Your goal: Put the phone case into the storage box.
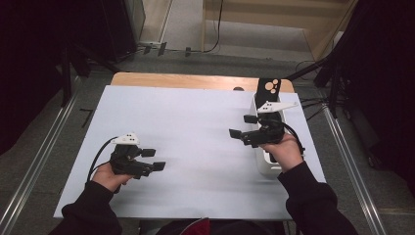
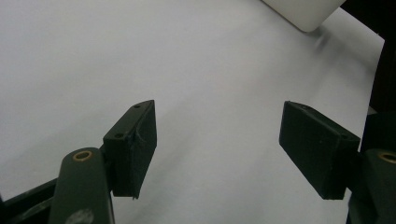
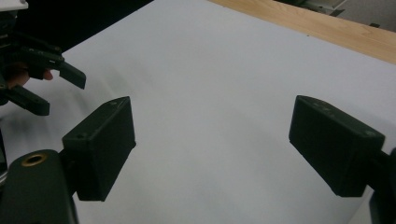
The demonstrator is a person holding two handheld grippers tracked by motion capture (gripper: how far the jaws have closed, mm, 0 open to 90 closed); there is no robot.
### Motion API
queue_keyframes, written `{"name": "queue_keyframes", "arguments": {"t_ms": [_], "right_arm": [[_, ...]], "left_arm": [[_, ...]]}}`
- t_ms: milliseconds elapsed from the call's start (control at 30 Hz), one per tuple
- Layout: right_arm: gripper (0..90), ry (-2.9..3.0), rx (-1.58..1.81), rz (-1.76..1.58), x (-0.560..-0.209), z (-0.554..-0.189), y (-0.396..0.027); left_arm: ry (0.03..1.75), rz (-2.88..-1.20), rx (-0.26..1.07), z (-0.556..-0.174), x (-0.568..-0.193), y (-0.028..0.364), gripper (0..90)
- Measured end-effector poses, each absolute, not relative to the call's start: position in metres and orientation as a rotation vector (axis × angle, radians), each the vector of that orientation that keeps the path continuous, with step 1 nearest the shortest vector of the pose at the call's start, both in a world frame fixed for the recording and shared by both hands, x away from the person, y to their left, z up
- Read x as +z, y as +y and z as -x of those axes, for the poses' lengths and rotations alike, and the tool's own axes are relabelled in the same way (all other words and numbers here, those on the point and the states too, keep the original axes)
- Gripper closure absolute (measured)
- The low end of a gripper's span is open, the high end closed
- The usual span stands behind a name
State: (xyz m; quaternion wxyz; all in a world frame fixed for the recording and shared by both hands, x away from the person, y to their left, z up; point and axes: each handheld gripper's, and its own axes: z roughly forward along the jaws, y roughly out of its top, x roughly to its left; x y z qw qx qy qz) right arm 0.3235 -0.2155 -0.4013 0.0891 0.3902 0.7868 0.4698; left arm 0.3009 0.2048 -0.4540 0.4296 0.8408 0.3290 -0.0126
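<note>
1. Overhead, the high view takes in both hands at once: the left gripper (image 1: 152,159) at about 8 o'clock on the white sheet (image 1: 195,122), the right gripper (image 1: 242,126) at about 3 o'clock, its jaws over the sheet just beside a white tray (image 1: 266,169).
2. From the left gripper view, that gripper (image 2: 219,140) has its jaws apart with bare sheet between them, and a rounded corner of the tray (image 2: 303,11) sits at 1 o'clock.
3. From the right gripper view, the right gripper (image 3: 212,144) also stands open and empty; the other gripper (image 3: 39,74) shows at 10 o'clock, and a wooden table edge (image 3: 327,28) at 1 o'clock.
4. Behind the tray, a black card with pale dots (image 1: 269,88) stands upright.
5. Count: two grippers, one tray, one sheet, one card.
</note>
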Motion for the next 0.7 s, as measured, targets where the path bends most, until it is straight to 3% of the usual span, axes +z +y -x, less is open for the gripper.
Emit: {"name": "queue_keyframes", "arguments": {"t_ms": [333, 433, 700], "right_arm": [[13.5, 2.378, 1.393, -1.138, -0.409, -0.309, -0.213], [19.1, 2.371, 1.375, -1.154, -0.411, -0.305, -0.214], [19.6, 2.397, 1.362, -1.145, -0.42, -0.296, -0.214]], "left_arm": [[0.82, -2.09, -0.032, -0.301, -0.454, 0.204, 27.9], [0.817, -2.096, -0.032, -0.301, -0.454, 0.204, 27.9], [0.818, -2.091, -0.033, -0.301, -0.454, 0.204, 27.9]]}}
